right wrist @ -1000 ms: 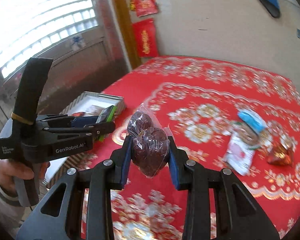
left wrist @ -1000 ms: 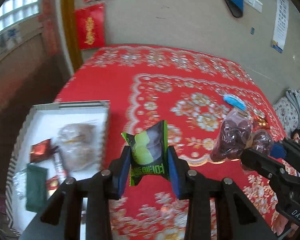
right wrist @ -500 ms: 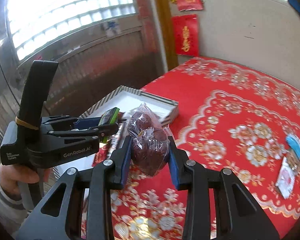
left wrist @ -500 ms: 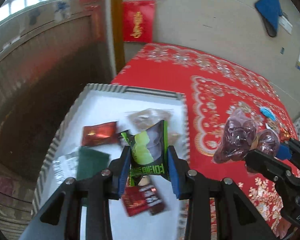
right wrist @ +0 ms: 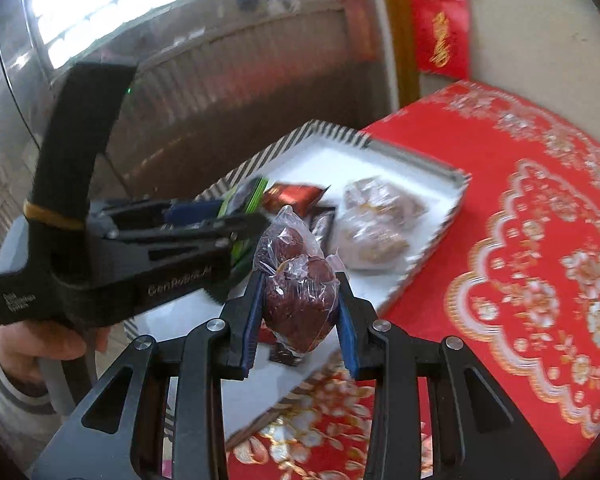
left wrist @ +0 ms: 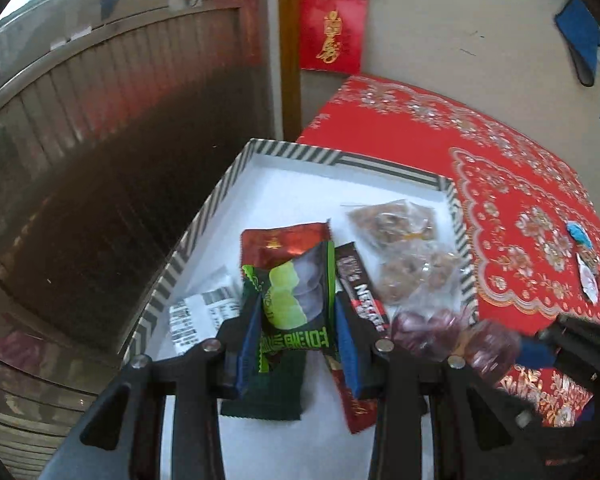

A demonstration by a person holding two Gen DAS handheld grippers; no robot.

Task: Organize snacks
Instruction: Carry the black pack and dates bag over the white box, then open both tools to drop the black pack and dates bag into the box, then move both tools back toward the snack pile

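Two grippers work over a table spread with a red cloth [left wrist: 512, 184] patterned in gold and white flowers. We note a beige wall behind it, a wooden post [left wrist: 289, 60], red paper hangings [left wrist: 332, 30] and a dark ribbed panel [left wrist: 112, 128] under a bright window.

At the table's near-left corner sits a shallow tray [left wrist: 296, 151] with a striped rim and white floor. In it we see a red packet [left wrist: 284, 242], a brown stick sachet [left wrist: 358, 284], a clear bag of pale brown pieces [left wrist: 408, 248], a white printed label [left wrist: 204, 314] and a dark green packet [left wrist: 268, 388]. Far right on the cloth lie a few loose wrapped snacks [left wrist: 586, 264], well apart from the tray.

The left gripper [left wrist: 296, 336] is clenched on a green snack packet [left wrist: 296, 296], held upright above the tray floor. The right gripper [right wrist: 300, 312] grasps a clear bag of dark red fruit [right wrist: 300, 292] over the tray's near edge. In the right wrist view the left gripper's black body [right wrist: 112, 264], held in a hand [right wrist: 40, 344], blocks the tray's left part.
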